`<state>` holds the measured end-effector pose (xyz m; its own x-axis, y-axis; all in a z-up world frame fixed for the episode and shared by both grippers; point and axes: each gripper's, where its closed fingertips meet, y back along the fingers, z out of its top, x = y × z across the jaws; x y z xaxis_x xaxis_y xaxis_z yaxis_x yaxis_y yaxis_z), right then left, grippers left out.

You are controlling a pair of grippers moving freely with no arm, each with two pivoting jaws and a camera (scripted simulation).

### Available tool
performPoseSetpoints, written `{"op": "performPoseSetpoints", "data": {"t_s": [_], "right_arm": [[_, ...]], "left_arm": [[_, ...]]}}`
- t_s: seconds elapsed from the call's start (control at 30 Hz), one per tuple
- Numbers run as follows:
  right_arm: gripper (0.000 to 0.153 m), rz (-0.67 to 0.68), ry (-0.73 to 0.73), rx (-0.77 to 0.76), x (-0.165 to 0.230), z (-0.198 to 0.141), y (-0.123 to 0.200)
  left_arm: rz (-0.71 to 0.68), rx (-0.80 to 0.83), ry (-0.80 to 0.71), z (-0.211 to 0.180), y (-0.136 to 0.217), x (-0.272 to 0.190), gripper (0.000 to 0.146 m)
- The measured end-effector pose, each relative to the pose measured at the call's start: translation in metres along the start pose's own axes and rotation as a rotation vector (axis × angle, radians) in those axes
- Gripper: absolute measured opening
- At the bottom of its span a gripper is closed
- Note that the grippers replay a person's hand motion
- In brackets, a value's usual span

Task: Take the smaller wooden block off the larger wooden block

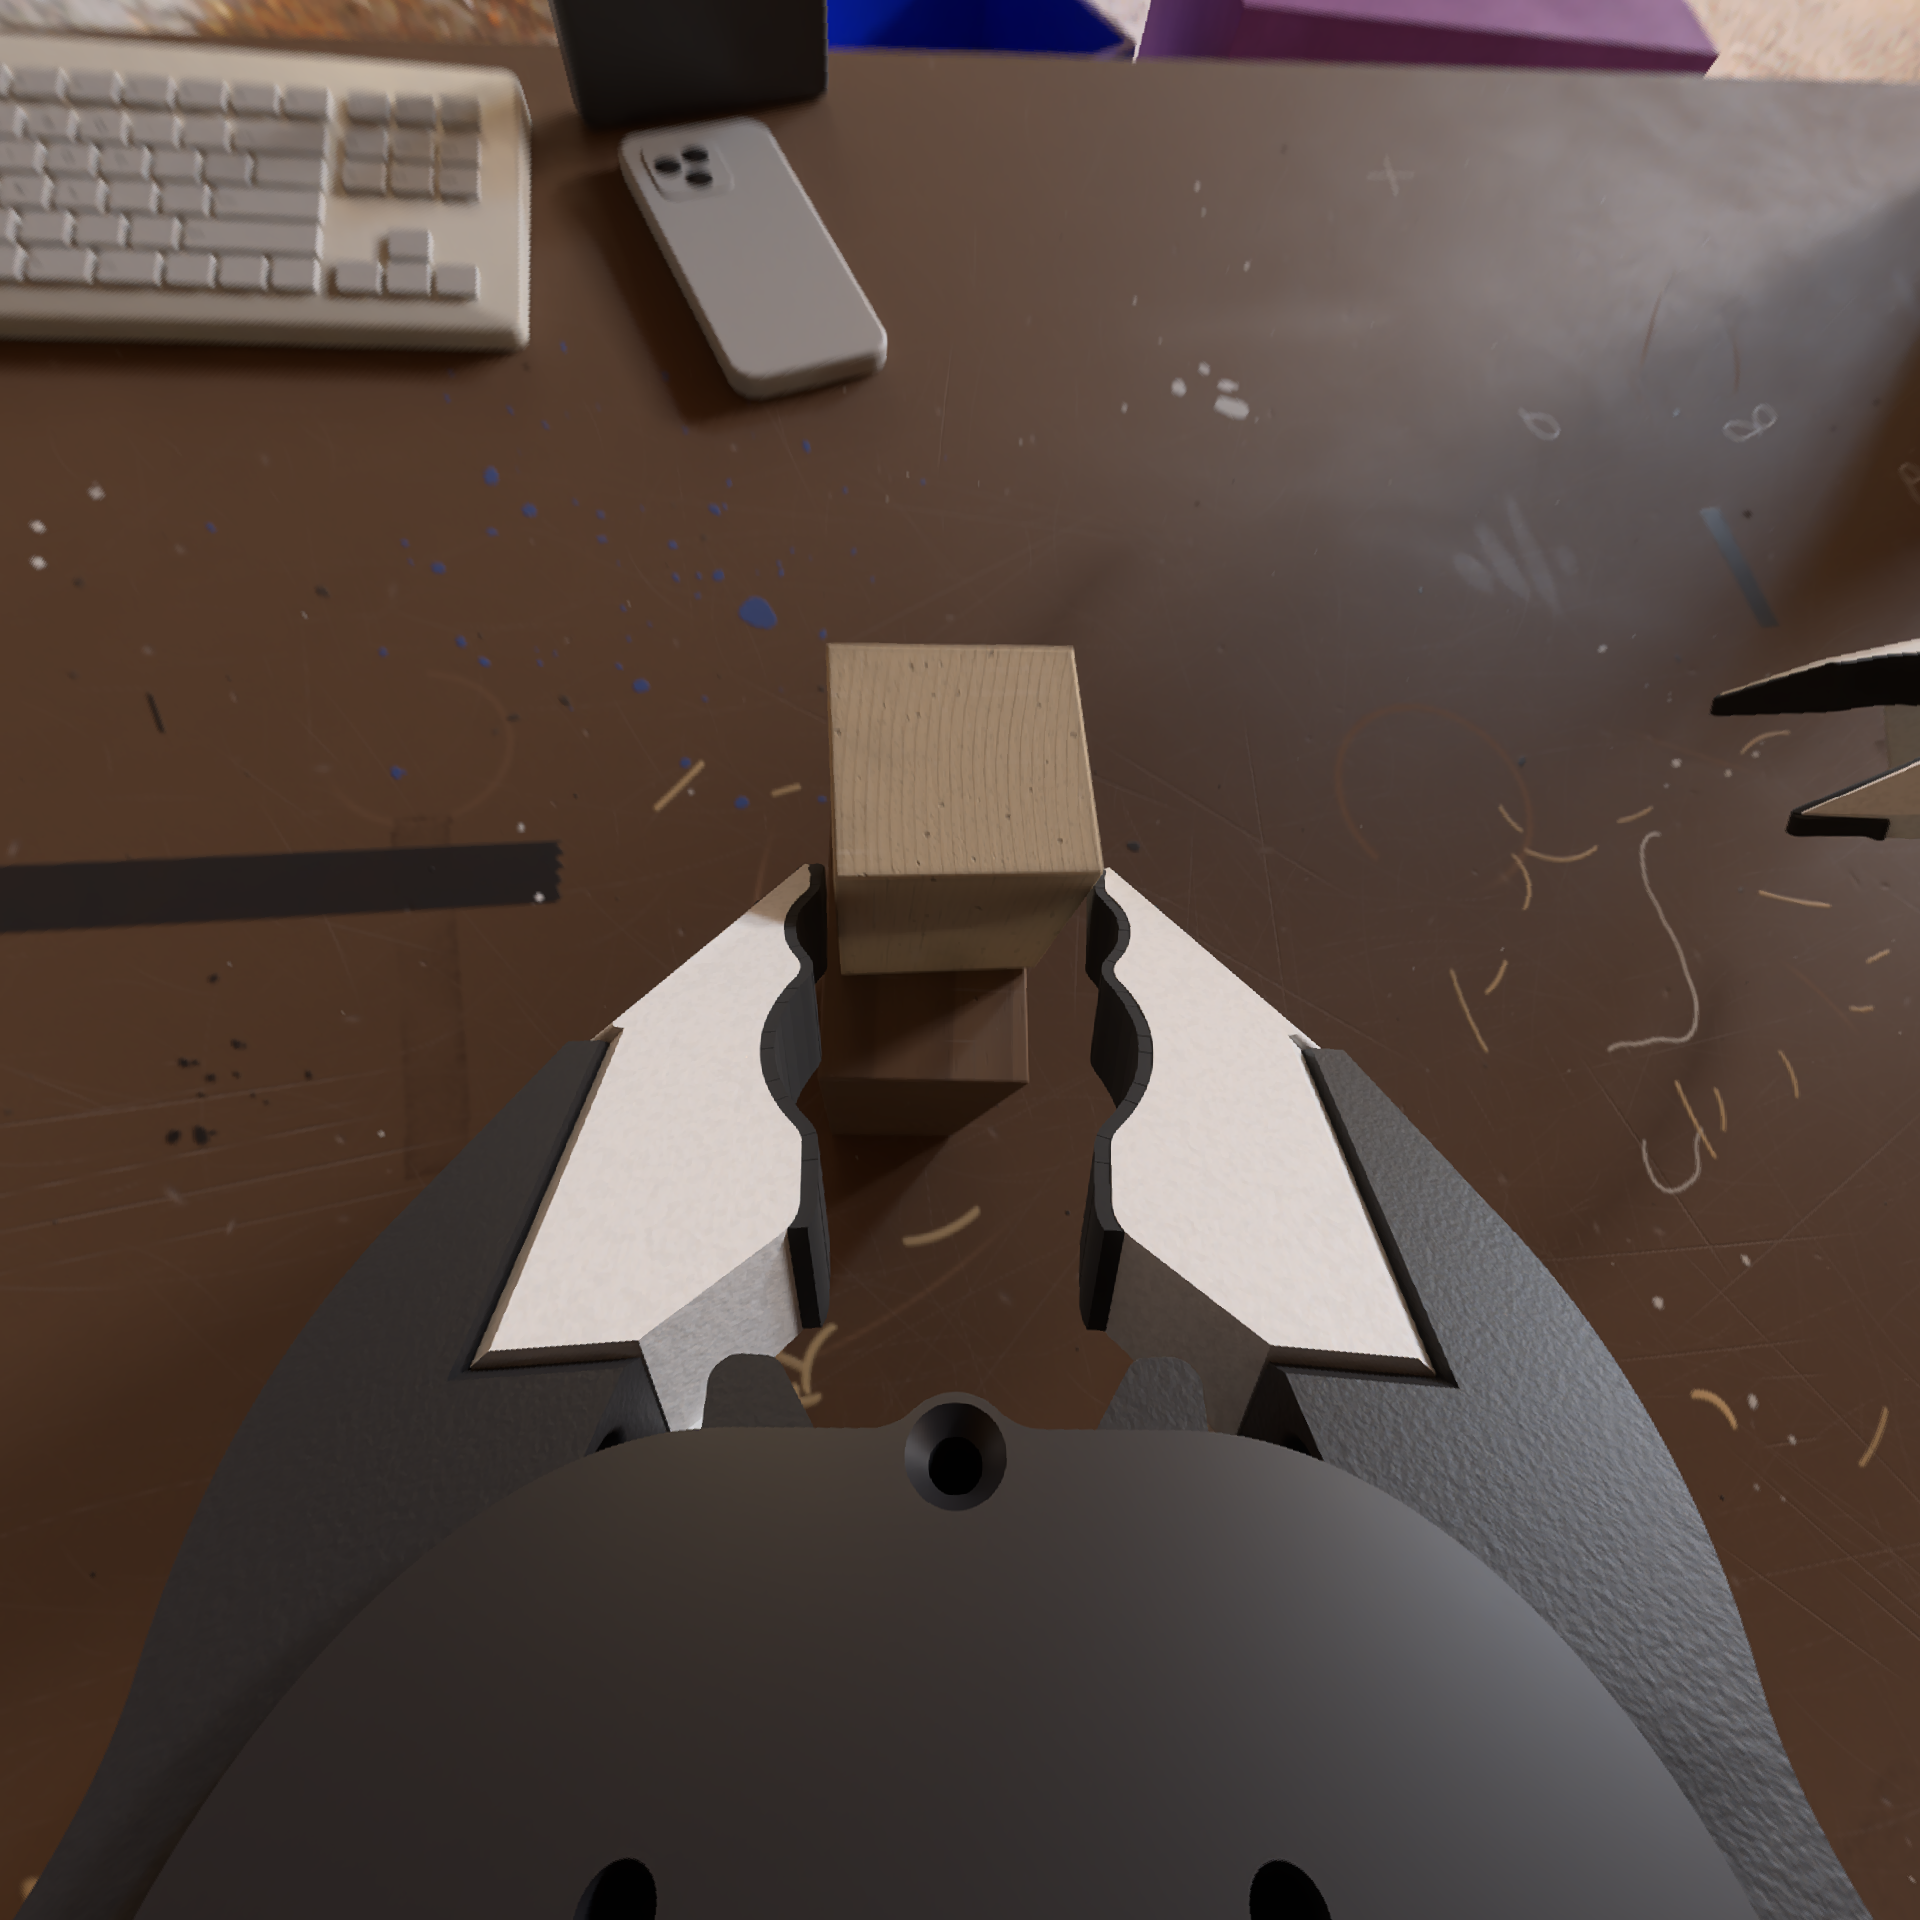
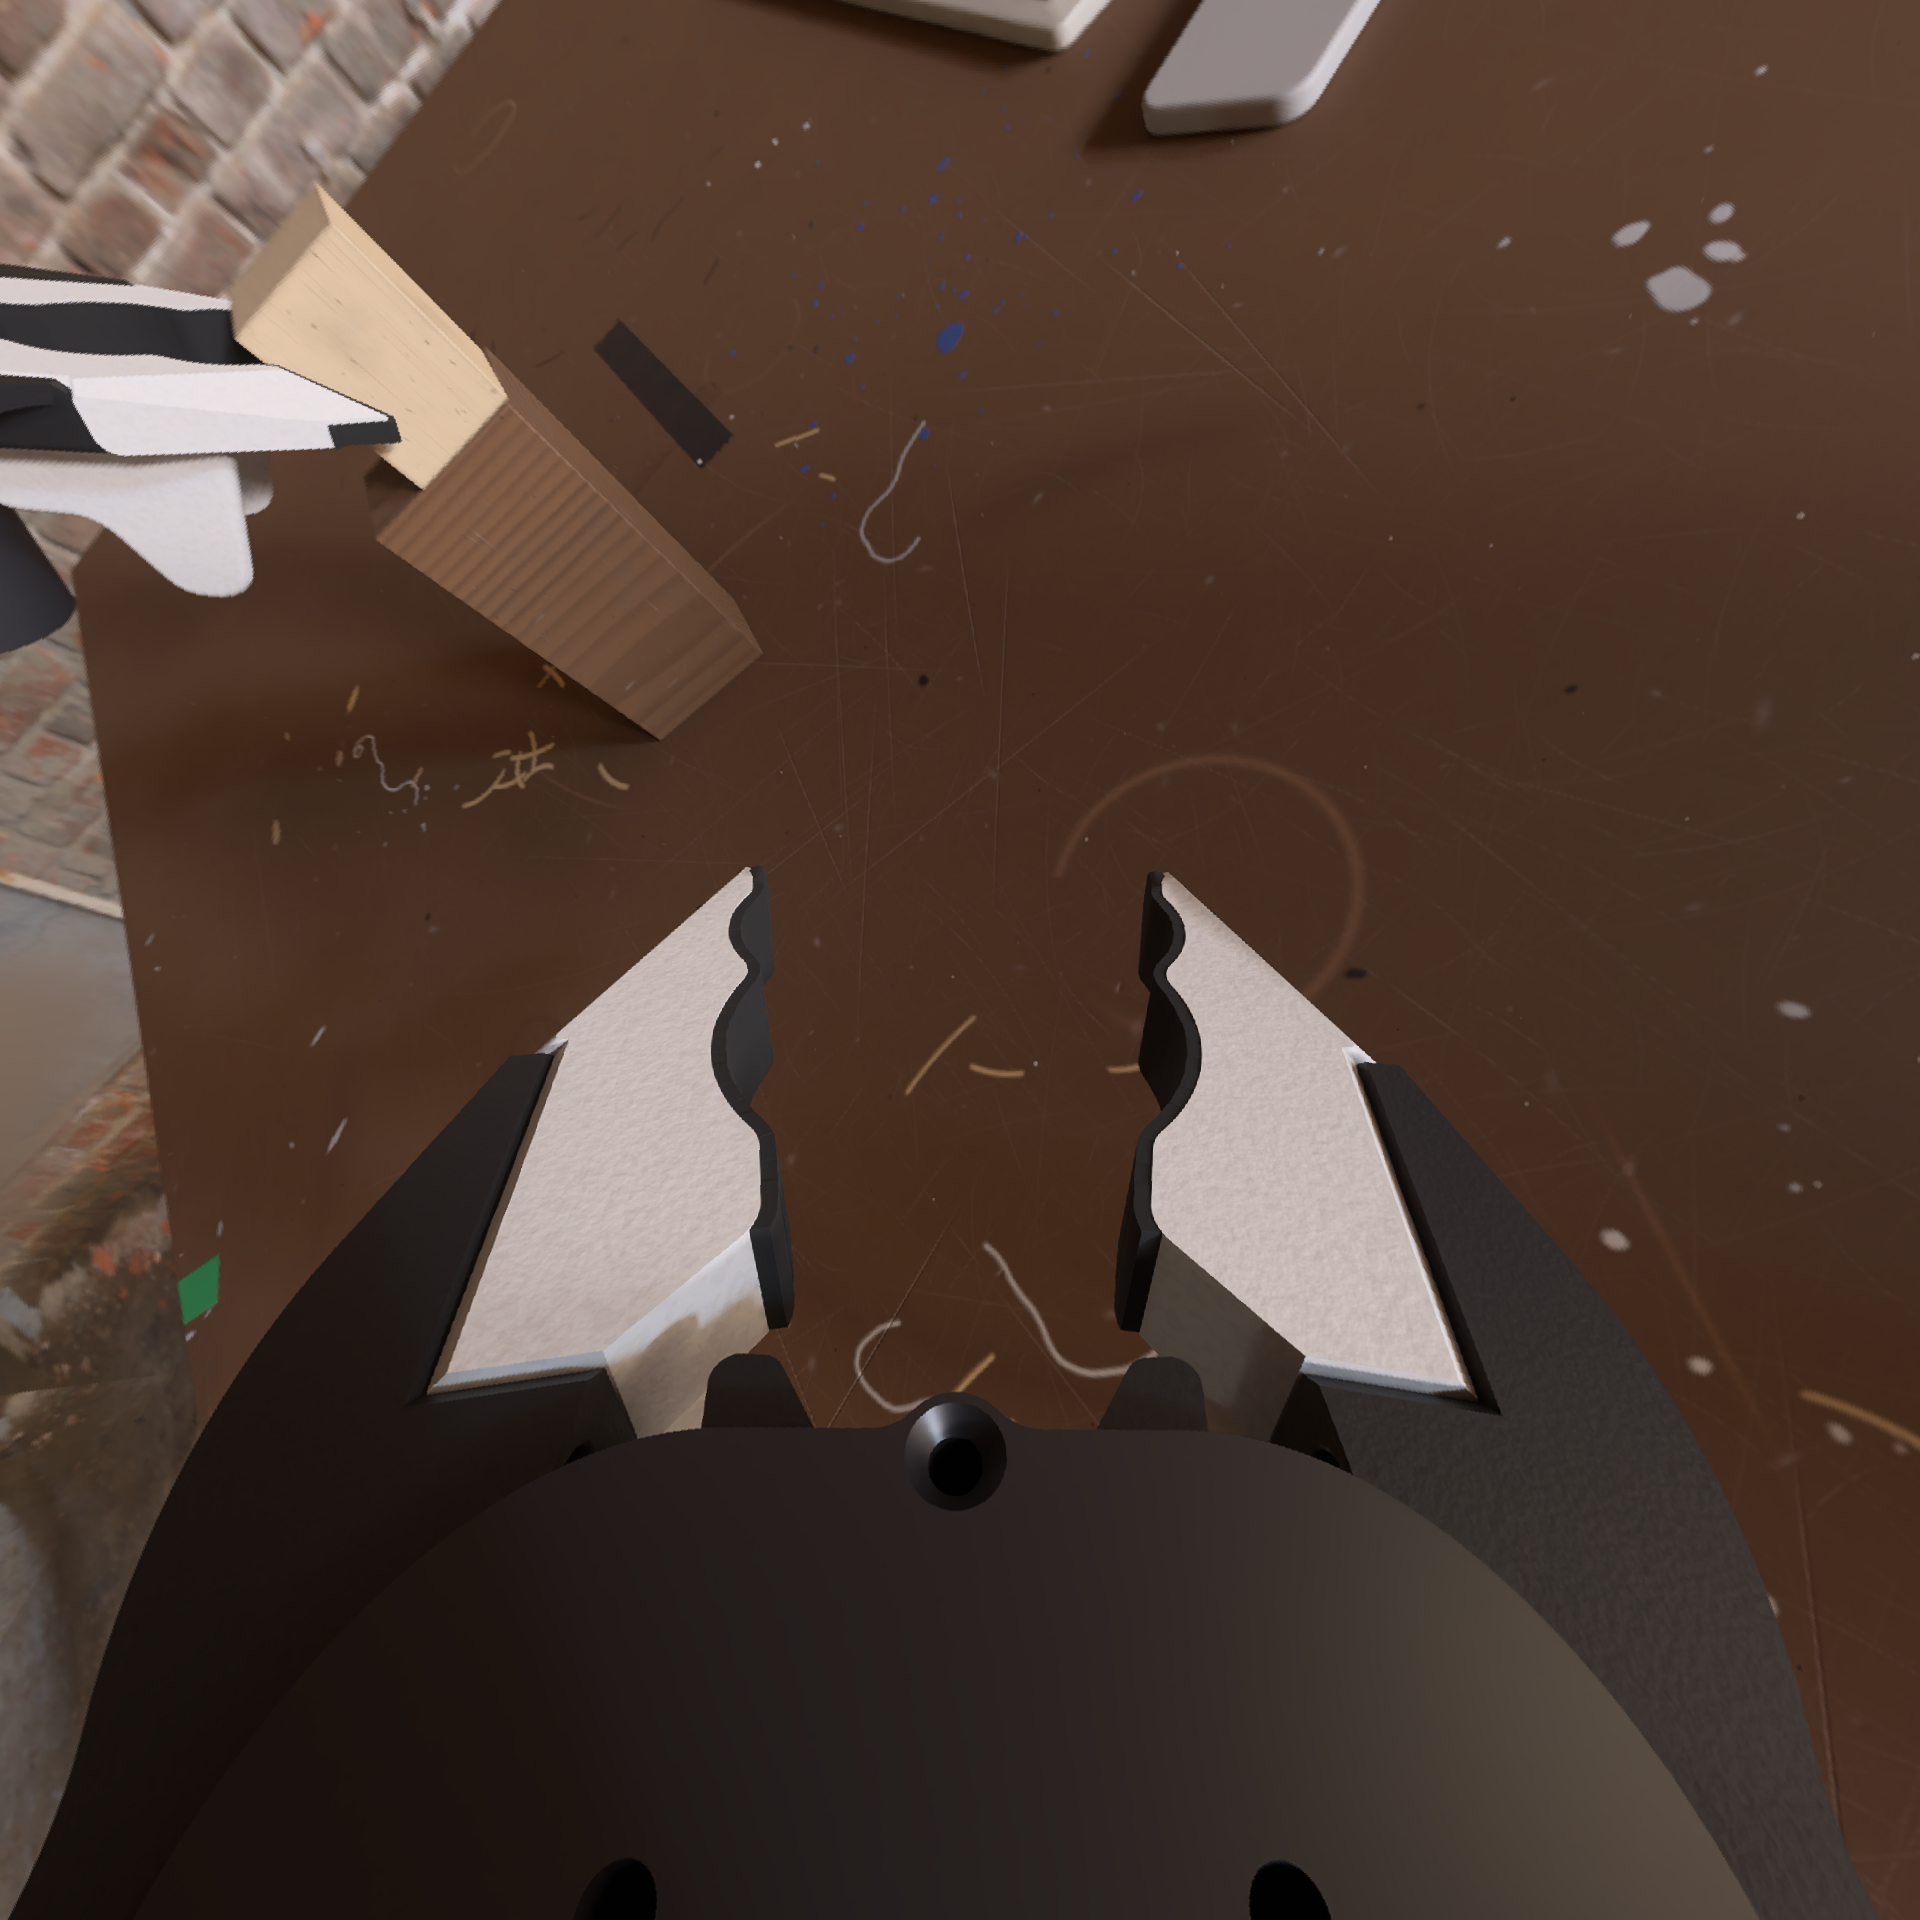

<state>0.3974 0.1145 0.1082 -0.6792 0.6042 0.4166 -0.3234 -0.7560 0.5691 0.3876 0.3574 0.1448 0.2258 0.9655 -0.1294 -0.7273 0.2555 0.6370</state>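
Observation:
The smaller, light wooden block (image 1: 961,769) sits on top of the larger, darker wooden block (image 1: 925,1049) in the middle of the brown table. My left gripper (image 1: 956,883) has its fingertips pressed against both sides of the light block's near end. In the right wrist view the light block (image 2: 364,332) stands on the dark block (image 2: 582,582) at upper left, with the left gripper (image 2: 312,374) on it. My right gripper (image 2: 956,883) is open and empty over bare table, well right of the blocks. Its fingertips show at the left wrist view's right edge (image 1: 1829,748).
A beige keyboard (image 1: 249,197), a grey phone (image 1: 753,255) and a black box (image 1: 691,52) lie at the back left. A black tape strip (image 1: 281,883) is stuck left of the blocks. The table's left edge (image 2: 94,727) borders a brick floor.

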Motion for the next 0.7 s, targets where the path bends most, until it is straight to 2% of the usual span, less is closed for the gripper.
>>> {"op": "performPoseSetpoints", "data": {"t_s": [0.27, 0.47, 0.7], "right_arm": [[0.071, 0.021, 0.027, -0.078, 0.0, 0.02, 0.024], [0.071, 0.028, 0.037, -0.144, 0.001, 0.034, 0.039], [0.071, 0.021, 0.022, -0.188, -0.001, 0.035, 0.044]], "left_arm": [[-0.017, -0.097, -0.008, 0.013, 0.012, 0.006, 0.047], [-0.018, -0.098, -0.008, 0.013, 0.016, 0.011, 0.047], [-0.012, -0.11, -0.002, 0.012, 0.022, 0.015, 0.047]]}}
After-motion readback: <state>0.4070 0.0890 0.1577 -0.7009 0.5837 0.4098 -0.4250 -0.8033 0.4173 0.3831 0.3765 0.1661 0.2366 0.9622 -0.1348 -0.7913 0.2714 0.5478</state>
